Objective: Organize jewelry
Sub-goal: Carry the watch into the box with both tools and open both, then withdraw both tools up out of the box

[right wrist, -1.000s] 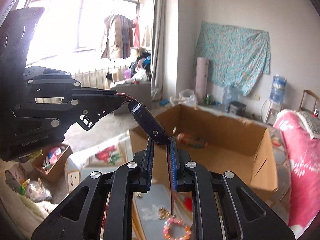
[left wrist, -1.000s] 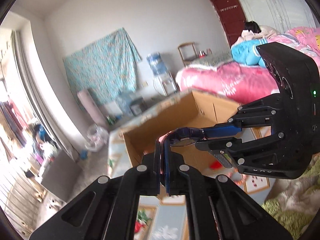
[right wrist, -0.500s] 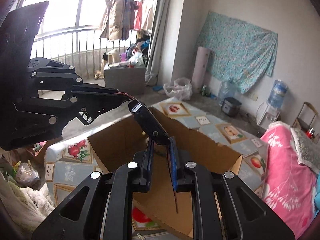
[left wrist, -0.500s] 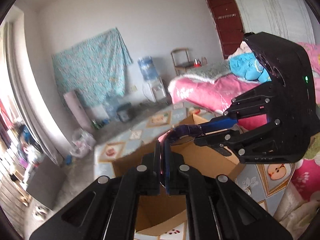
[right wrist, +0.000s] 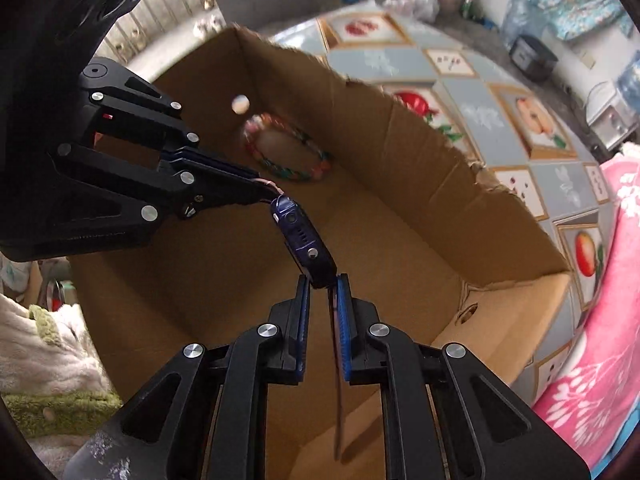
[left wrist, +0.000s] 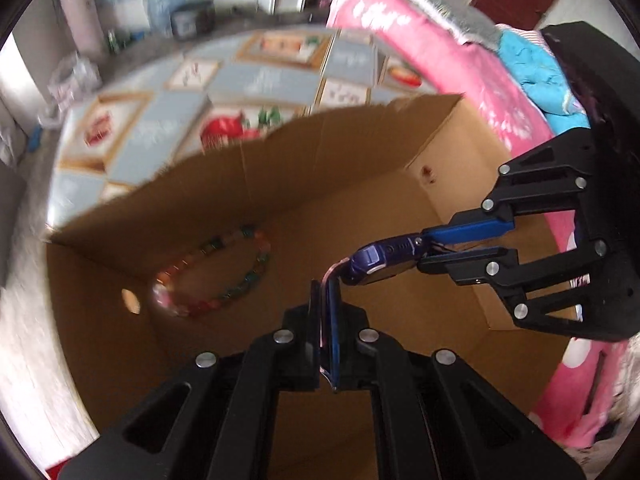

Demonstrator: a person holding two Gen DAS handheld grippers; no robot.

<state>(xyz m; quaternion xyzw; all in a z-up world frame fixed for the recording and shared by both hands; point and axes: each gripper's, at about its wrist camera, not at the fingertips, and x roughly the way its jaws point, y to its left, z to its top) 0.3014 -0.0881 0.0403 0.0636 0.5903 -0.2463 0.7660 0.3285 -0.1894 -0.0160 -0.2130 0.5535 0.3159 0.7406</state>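
A dark blue wrist band (left wrist: pixel 378 259) with a watch-like body hangs stretched between my two grippers over an open cardboard box (left wrist: pixel 360 168). My left gripper (left wrist: pixel 326 292) is shut on the band's strap end, pointing down into the box. The right gripper (left wrist: pixel 422 249) reaches in from the right, shut on the other end. In the right wrist view the right gripper (right wrist: pixel 322 280) pinches the band (right wrist: pixel 302 236), and a thin strap hangs down between its fingers. The left gripper (right wrist: pixel 266 192) comes in from the left. A multicoloured bead bracelet (right wrist: pixel 288 152) (left wrist: pixel 224 276) lies on the box (right wrist: pixel 420 152) floor.
The box stands on a grey mat with fruit pictures (right wrist: pixel 500 112). A pink quilt (left wrist: pixel 472 92) on a bed lies right of the box. A fluffy cream and green blanket (right wrist: pixel 48 360) is at the left. Appliances and bags (right wrist: pixel 532 56) stand on the floor beyond the mat.
Both grippers have tipped steeply downward and moved over the box, so both views now look into it. The blue band stays held between the two grippers.
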